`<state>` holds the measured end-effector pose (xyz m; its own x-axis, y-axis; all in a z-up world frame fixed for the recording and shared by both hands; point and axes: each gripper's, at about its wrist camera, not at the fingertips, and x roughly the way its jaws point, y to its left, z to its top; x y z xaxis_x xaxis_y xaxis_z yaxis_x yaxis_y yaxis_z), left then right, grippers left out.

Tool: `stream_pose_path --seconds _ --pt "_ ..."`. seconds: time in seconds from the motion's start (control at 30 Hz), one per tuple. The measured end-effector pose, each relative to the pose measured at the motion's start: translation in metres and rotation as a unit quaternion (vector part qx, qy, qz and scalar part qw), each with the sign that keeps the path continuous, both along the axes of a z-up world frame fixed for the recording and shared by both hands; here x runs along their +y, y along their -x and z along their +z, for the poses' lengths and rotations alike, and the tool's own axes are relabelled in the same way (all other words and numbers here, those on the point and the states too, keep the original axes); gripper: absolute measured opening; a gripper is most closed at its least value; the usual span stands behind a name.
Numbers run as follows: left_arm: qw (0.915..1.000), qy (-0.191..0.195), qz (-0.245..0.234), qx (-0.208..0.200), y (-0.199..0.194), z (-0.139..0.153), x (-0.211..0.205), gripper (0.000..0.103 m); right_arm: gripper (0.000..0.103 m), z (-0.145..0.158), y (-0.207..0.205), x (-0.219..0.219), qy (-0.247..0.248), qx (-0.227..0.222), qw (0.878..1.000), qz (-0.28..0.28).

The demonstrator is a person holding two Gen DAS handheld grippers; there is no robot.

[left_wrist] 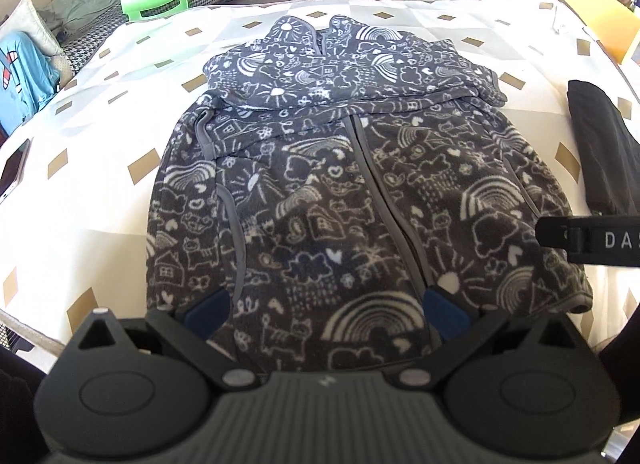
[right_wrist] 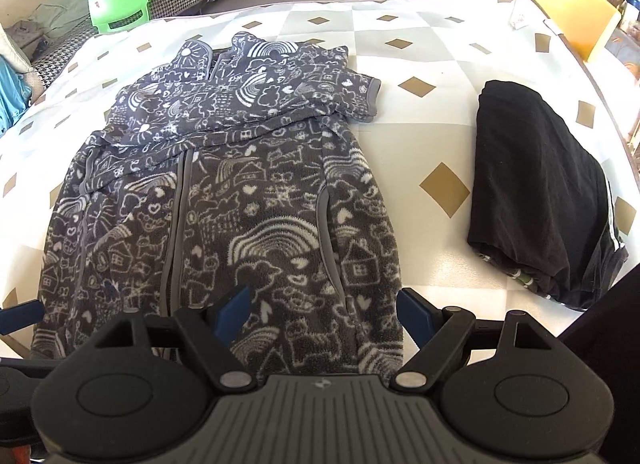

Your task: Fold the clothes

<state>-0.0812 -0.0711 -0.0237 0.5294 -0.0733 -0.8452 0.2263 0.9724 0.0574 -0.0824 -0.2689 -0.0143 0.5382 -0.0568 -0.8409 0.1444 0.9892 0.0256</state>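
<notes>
A dark grey fleece hoodie (left_wrist: 320, 192) with white doodle print lies flat, zipper up, on the white table cover with gold diamonds (left_wrist: 100, 136). Its hood and upper part are bunched at the far end. My left gripper (left_wrist: 326, 310) hovers open over the near hem, its blue pads (left_wrist: 208, 310) wide apart and holding nothing. In the right wrist view the hoodie (right_wrist: 240, 204) fills the left and centre. My right gripper (right_wrist: 324, 308) is open above the hoodie's near right corner, with nothing pinched. The right gripper's finger (left_wrist: 580, 240) shows at the right edge of the left wrist view.
A folded black garment (right_wrist: 536, 192) lies on the cover to the right of the hoodie. A green chair (right_wrist: 120, 0) stands beyond the far left edge and a yellow chair (right_wrist: 568, 12) at the far right. A flat device (left_wrist: 14, 176) rests near the left edge.
</notes>
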Motion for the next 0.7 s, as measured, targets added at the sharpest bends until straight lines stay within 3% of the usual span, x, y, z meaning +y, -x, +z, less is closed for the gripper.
stream_pose_path --seconds 0.27,0.7 --pt "0.9991 -0.020 -0.037 0.001 0.014 -0.006 -0.023 0.103 0.080 -0.002 0.008 -0.010 0.010 0.009 1.000 -0.013" --pt "0.9977 -0.032 -0.056 0.021 0.034 -0.016 -0.032 0.103 0.080 -0.015 0.018 -0.012 -0.002 0.039 0.999 -0.012"
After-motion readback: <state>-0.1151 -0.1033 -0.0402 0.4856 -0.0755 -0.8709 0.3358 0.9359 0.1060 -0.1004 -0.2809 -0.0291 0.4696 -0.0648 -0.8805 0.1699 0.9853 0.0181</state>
